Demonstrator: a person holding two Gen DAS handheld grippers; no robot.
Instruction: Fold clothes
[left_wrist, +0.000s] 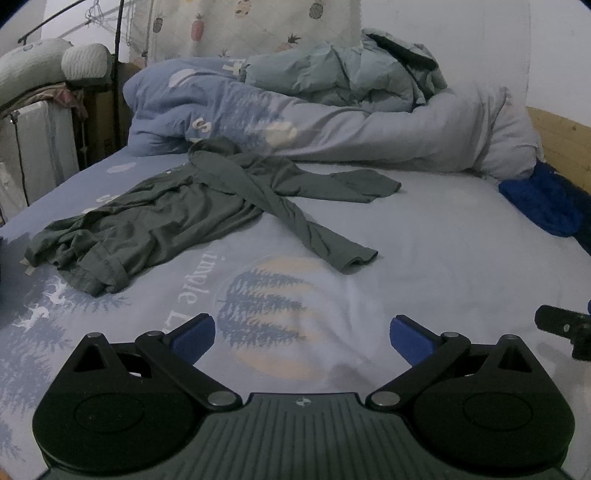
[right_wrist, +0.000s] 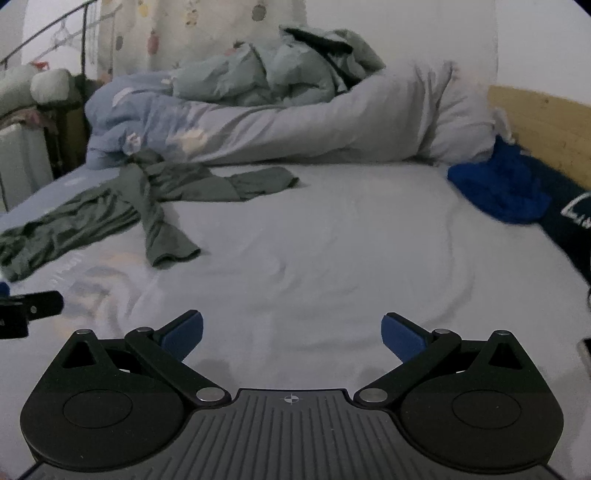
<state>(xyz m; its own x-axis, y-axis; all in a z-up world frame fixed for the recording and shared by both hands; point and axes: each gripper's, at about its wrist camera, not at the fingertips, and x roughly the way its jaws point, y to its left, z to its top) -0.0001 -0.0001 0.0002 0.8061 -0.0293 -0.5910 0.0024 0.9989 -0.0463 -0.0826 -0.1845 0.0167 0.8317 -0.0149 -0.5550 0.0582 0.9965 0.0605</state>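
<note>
A grey-green long-sleeved garment (left_wrist: 177, 210) lies crumpled on the bed sheet (left_wrist: 424, 266), one sleeve crossed over toward me and the other stretched to the right. The right wrist view has the same garment (right_wrist: 122, 206) at its left. My left gripper (left_wrist: 303, 334) hovers above the sheet short of the garment, open, blue pads wide apart and nothing between them. My right gripper (right_wrist: 291, 332) is open too, over bare sheet (right_wrist: 332, 258) to the right of the garment. A dark part of the right gripper (left_wrist: 561, 328) shows at the left view's right edge.
A bunched quilt (left_wrist: 332, 125) with a pale green jacket (left_wrist: 347, 74) on top runs across the bed's far side. A blue cloth (right_wrist: 498, 188) and a dark item (right_wrist: 569, 218) lie by the wooden bed frame (right_wrist: 543, 125) at right. A radiator and rack (left_wrist: 37, 147) stand left.
</note>
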